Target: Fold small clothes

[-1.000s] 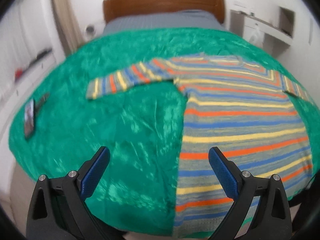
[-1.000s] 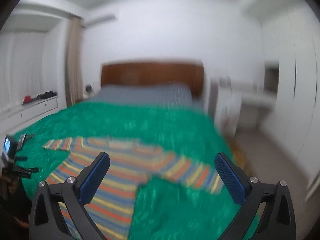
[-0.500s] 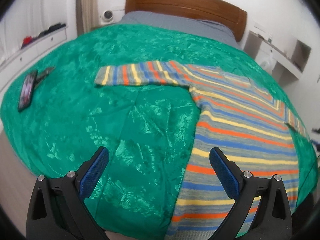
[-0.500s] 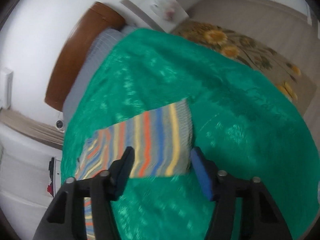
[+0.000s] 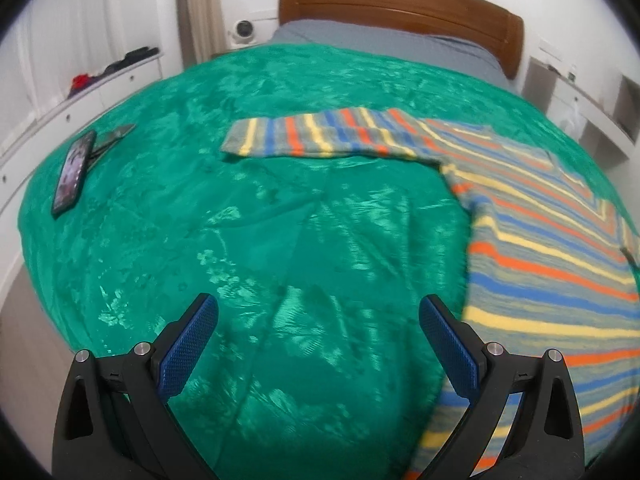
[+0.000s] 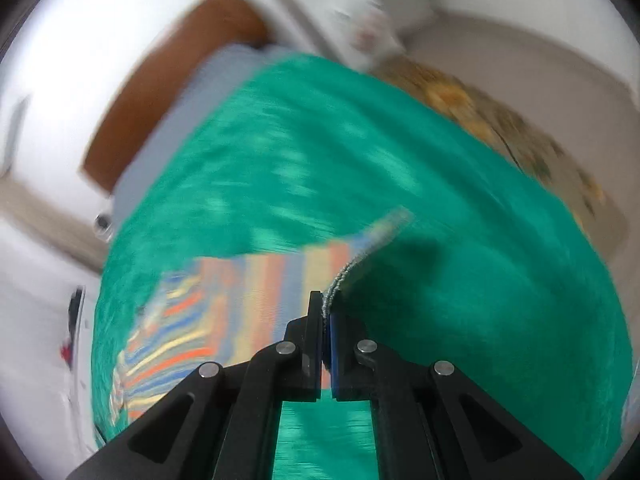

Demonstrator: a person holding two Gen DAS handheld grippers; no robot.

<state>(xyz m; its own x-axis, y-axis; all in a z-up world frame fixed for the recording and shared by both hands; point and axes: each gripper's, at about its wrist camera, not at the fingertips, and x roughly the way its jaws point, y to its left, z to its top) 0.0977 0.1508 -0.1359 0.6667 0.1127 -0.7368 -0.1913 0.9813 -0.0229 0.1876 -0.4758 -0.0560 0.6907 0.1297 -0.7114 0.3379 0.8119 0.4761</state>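
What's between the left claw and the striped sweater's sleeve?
Only bare green blanket, per the left wrist view. The open left claw hovers short of the sleeve; nothing else lies there.

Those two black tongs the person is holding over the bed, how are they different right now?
The left tongs stand wide open with nothing between the blue pads, over bare green bedspread. The right tongs have just closed and are clamped on the cuff edge of the striped sweater's sleeve. The left ones touch no clothing, though the sweater lies beside them; the right ones lift the cuff slightly. Both share black frames and blue pads.
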